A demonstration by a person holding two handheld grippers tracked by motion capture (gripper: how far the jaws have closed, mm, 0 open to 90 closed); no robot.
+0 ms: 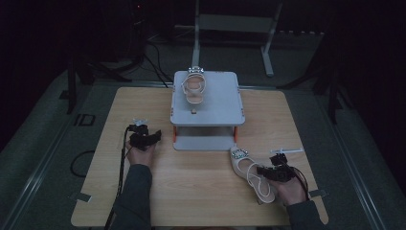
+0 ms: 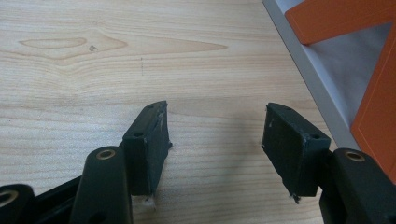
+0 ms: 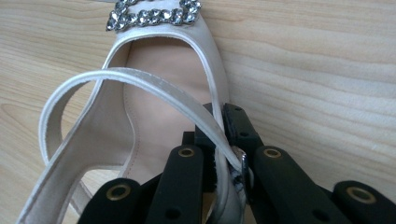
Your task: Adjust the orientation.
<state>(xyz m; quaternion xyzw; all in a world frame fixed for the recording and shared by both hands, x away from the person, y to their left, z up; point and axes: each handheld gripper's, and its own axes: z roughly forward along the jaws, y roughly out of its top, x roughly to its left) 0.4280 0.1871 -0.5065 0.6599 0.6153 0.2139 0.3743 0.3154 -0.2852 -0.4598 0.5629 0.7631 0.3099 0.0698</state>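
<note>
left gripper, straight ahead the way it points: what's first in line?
Probably nothing: the left gripper, jaws open, looks along bare table. The grey rack lies off to the right of that line, though depth is hard to judge.

Both tools held low, forearms entering from below

The left tool (image 1: 143,136) is held with jaws spread wide and empty; the right tool (image 1: 277,171) is clamped tight, its jaws brought together.
</note>
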